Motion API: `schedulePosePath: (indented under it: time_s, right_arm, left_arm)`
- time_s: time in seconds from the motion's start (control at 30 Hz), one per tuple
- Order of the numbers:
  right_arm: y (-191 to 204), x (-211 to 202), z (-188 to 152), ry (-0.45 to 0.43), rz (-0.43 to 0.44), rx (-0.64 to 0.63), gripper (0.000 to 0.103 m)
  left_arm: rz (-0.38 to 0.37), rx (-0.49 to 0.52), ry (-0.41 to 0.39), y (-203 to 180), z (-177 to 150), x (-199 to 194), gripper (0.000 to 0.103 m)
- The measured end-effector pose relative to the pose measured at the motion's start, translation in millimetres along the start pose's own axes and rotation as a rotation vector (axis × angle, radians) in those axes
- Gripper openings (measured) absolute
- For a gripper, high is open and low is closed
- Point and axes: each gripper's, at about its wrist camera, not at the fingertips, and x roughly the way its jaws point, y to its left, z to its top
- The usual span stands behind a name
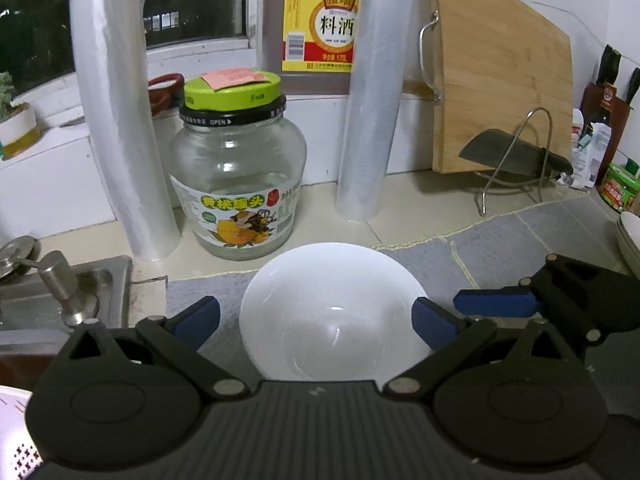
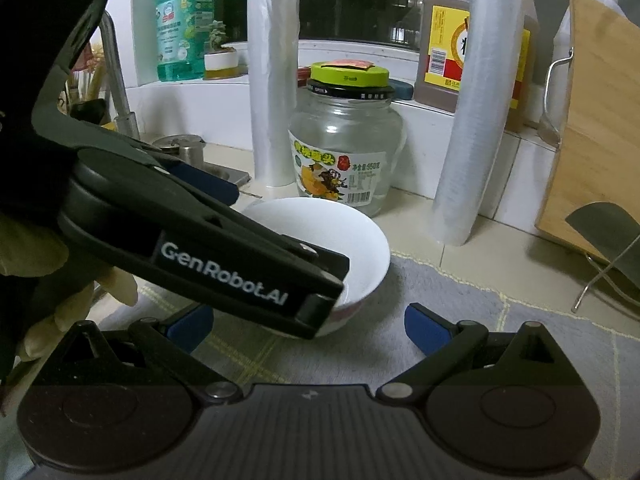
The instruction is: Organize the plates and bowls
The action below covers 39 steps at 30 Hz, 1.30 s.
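Note:
A white bowl stands upright on a grey mat; it also shows in the right wrist view. My left gripper is open, its blue pads on either side of the bowl, not clamped. In the right wrist view the left gripper's black arm crosses in front of the bowl. My right gripper is open and empty, just right of the bowl over the mat; its blue finger shows in the left wrist view. Stacked white dishes sit at the far right edge.
A glass jar with a green lid and two rolls of plastic wrap stand behind the bowl. A cooking wine bottle, a bamboo cutting board and a cleaver on a wire stand are at the back right. A sink lies left.

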Motion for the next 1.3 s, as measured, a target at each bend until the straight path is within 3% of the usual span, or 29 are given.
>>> schedulePosePath:
  time_s: [0.33,0.5,1.3]
  right_arm:
    - [-4,14,3,-0.007,0.015,-0.009,0.100]
    - [-3,18,4,-0.008,0.035,-0.023,0.094]
    - [2,17,7,-0.016,0.051,-0.051,0.092]
  left_arm:
    - [-0.034,-0.026,0.021,6,6,19,0.086]
    - [-0.041,-0.024,0.030,8,6,26,0.083]
    - [-0.071,-0.033,0.035,12,5,26,0.083]
